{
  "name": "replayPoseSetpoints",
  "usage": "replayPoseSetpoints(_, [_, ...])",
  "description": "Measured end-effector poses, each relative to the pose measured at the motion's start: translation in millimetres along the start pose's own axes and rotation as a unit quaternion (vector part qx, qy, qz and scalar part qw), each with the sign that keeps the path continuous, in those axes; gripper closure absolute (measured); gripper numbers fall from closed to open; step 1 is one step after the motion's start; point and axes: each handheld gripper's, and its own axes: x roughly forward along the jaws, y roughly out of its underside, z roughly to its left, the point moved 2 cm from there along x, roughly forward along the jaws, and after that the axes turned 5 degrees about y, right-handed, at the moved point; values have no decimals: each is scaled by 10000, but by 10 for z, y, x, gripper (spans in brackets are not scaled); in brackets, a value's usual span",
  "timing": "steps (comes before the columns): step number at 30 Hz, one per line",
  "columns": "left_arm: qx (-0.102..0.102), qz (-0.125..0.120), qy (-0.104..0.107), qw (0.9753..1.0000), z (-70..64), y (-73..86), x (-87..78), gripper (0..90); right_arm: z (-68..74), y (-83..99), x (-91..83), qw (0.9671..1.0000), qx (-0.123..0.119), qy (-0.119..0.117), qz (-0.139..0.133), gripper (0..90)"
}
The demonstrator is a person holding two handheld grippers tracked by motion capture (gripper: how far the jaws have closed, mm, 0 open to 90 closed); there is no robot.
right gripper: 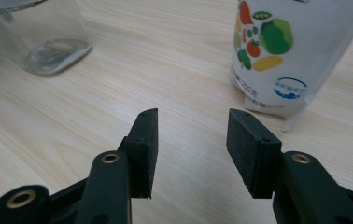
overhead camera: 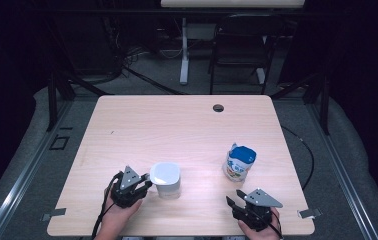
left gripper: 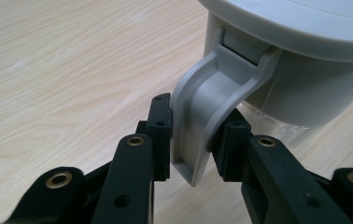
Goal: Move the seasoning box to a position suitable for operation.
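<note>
The left gripper (left gripper: 191, 135) pinches the container's grey lid clasp (left gripper: 207, 116); unlatching comes next, while the right gripper (right gripper: 191, 140) waits spread near the snack pouch (right gripper: 282, 56).

High view looking forward and down on the whole table (overhead camera: 187, 125), left gripper view riding close behind its jaws at the container (left gripper: 300, 56), right gripper view low along the tabletop, also catching that container (right gripper: 39, 37) beside the pouch (right gripper: 286, 51)

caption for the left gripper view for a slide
Left gripper jaws closed on the grey latch of a lidded container.
</note>
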Motion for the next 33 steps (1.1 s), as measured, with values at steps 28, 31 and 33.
replayPoseSetpoints(28, [144,82,478,9987,-284,-37,35,696,439,-592,134,9959,-345,-792,-279,521])
replayPoseSetpoints(31, [31,46,482,9988,-273,-46,16,644,448,-582,111,9959,-465,-746,-217,517])
replayPoseSetpoints(33, [-12,45,467,9989,-275,-51,-3,589,434,-567,98,9960,-428,-755,-199,530])
